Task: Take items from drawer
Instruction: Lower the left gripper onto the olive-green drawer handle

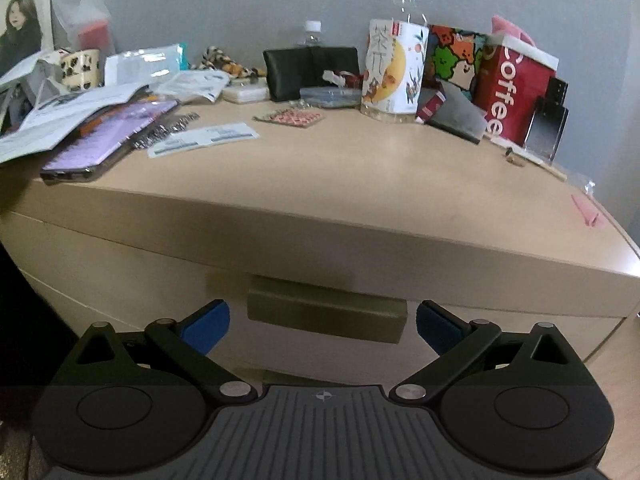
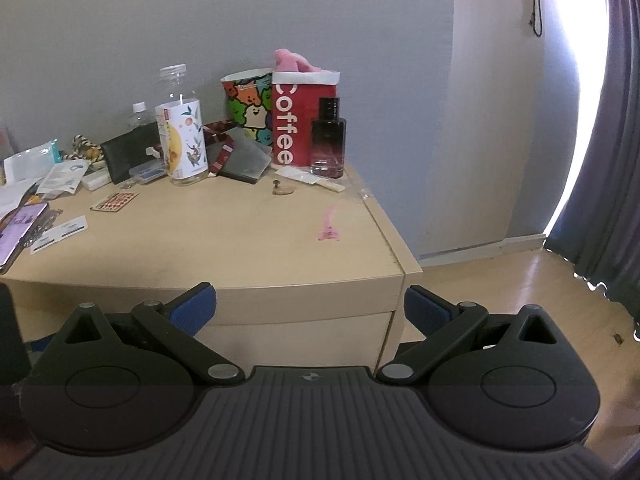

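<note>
A beige wooden nightstand fills both views. Its top drawer [image 1: 120, 276] is closed, and a blocky handle [image 1: 326, 310] juts from the drawer front. My left gripper [image 1: 322, 326] is open, its blue pads on either side of the handle, close to it; contact cannot be told. The drawer's contents are hidden. My right gripper [image 2: 310, 308] is open and empty, held in front of the nightstand's right front corner, with the drawer front [image 2: 296, 338] behind its fingers.
The nightstand top [image 1: 340, 168] is cluttered at the back: a tea bottle [image 1: 394, 68], a red coffee bag [image 1: 510, 92], a perfume bottle [image 2: 328, 140], a black pouch [image 1: 310, 70], a pill blister [image 1: 290, 117], papers and a phone [image 1: 108, 140]. Wooden floor [image 2: 516, 280] and a curtain [image 2: 612, 120] lie to the right.
</note>
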